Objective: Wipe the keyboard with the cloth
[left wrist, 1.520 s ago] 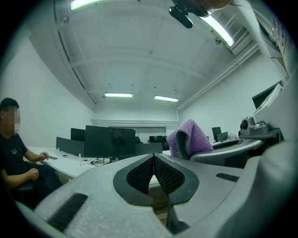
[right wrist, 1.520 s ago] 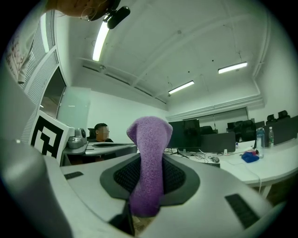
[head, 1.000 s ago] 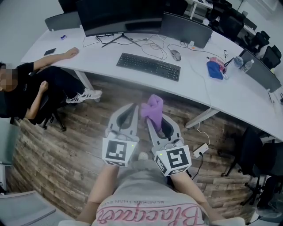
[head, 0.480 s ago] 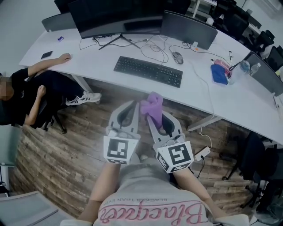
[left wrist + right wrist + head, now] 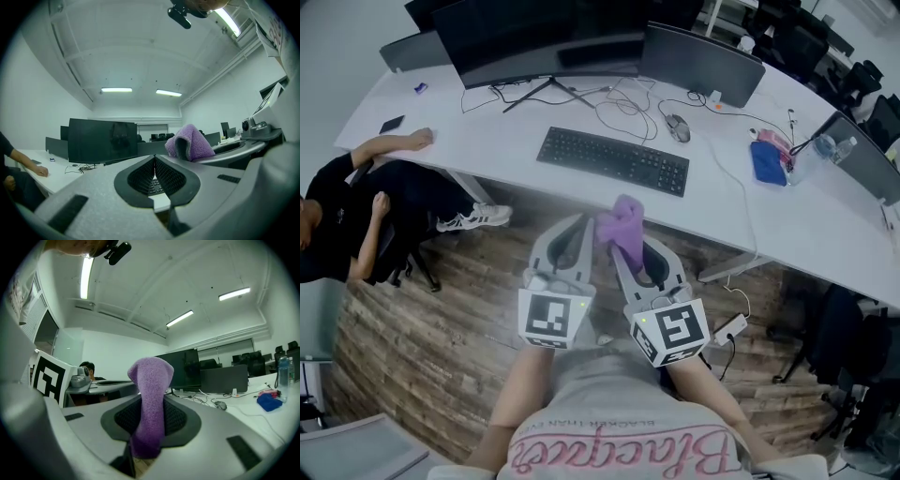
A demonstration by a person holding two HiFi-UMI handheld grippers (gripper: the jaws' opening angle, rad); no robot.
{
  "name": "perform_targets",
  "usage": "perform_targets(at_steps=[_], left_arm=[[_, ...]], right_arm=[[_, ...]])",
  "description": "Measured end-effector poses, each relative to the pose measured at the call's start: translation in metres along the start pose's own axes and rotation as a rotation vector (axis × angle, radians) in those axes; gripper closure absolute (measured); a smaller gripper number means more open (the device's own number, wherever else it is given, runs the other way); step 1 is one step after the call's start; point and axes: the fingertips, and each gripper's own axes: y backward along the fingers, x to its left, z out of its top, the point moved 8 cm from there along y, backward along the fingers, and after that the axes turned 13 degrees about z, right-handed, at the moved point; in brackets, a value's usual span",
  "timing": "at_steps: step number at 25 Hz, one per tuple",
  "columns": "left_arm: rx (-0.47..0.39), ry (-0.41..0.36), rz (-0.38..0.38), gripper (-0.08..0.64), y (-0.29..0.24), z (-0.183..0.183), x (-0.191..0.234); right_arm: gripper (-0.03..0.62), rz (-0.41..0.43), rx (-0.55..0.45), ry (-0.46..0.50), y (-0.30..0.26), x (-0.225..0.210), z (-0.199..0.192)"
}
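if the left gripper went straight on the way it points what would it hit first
Probably the keyboard on the desk: the left gripper points at it, and keys show in the gap behind its shut jaws. Height is unclear, so the desk's front edge could come first.

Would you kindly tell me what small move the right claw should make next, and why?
Probably carry the right claw forward and down toward the keyboard. It is shut on the purple cloth, but it hangs over the floor, short of the white desk, so the cloth touches no keys yet.
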Motion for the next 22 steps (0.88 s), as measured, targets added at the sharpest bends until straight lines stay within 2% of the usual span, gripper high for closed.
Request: perform_targets(at_steps=[10, 22], left_arm=[[0.008, 0.023, -0.032, 0.552, -0.063, -0.012, 0.046], [0.049, 0.006, -0.048, 0.552, -0.144, -0.027, 0.139]], right_arm=[[0.494, -0.039, 0.009, -0.005, -0.065, -0.030, 0.005], [0.494, -0.060, 0.028, -0.046, -0.180, -0.063, 0.014]])
